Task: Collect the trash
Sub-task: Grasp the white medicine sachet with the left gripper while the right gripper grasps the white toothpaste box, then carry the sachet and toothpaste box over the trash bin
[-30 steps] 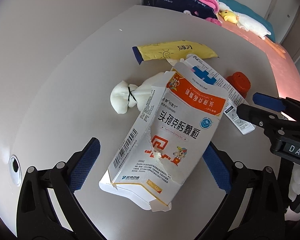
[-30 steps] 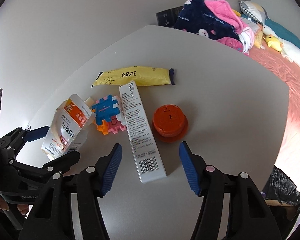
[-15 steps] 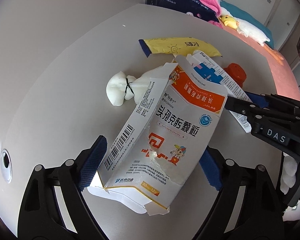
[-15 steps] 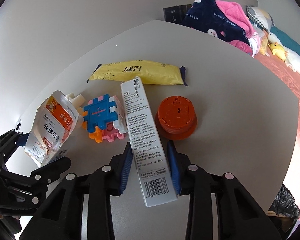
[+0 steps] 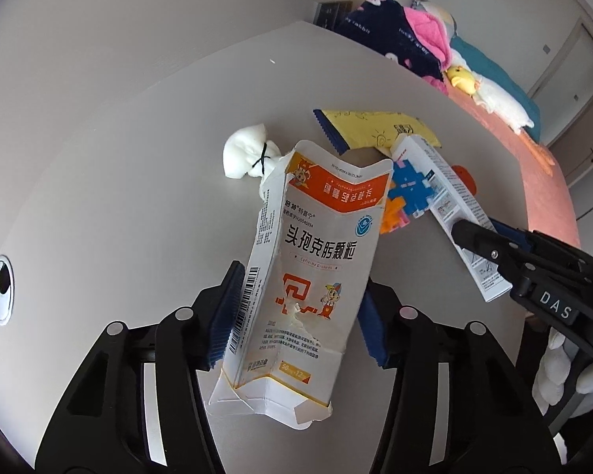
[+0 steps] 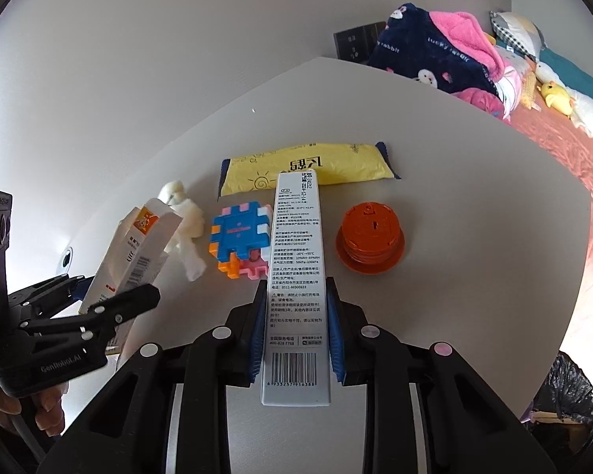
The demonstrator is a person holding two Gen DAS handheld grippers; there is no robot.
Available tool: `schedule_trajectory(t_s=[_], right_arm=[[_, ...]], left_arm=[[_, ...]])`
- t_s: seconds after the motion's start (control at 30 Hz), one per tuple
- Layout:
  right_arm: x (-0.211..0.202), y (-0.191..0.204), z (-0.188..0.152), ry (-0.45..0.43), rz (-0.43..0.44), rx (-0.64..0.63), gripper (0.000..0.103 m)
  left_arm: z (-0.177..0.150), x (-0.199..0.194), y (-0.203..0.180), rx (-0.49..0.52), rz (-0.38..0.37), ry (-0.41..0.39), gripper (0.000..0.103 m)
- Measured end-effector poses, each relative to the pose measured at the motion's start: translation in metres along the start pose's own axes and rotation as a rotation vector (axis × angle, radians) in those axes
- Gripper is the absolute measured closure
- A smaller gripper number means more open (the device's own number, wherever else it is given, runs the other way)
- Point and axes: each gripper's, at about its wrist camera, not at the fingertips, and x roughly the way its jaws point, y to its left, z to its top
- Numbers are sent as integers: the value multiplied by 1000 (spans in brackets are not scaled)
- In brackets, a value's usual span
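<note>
My left gripper [image 5: 298, 312] is shut on a torn white and orange medicine box [image 5: 312, 260] and holds it tilted above the table; the box also shows in the right wrist view [image 6: 138, 249]. My right gripper [image 6: 296, 335] is shut on a long white carton with a barcode [image 6: 296, 276], seen in the left wrist view [image 5: 450, 213] too. A yellow snack wrapper [image 6: 308, 166] lies behind it. A white tied bundle [image 5: 245, 154] lies on the table beside the medicine box.
A blue, pink and orange puzzle cube [image 6: 237, 241] and an orange round lid [image 6: 369, 239] sit on the grey table [image 6: 474, 197]. A black bin bag [image 6: 565, 391] is low at the right. A bed with plush toys [image 6: 446, 59] is behind.
Both grippers closed: the left onto the medicine box and lifted it upright, the right onto the long white carton. Both were open a second ago.
</note>
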Motion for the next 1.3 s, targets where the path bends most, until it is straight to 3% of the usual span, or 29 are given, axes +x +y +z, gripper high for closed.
schedule_trajectory(t_s=[0.27,0.7,1.3], right_arm=[[-21,4,-3,-25,31,-6,75],[-74,15,-7,-121,61,-16,75],[-151,-31,-40,-238,-14,71,75]], left_arm=[[1,-27,-1,-45,-2,-58,55],[2,-66,-28,16,-18,-123,54],[8,-81,-116,189,-107,-161,53]])
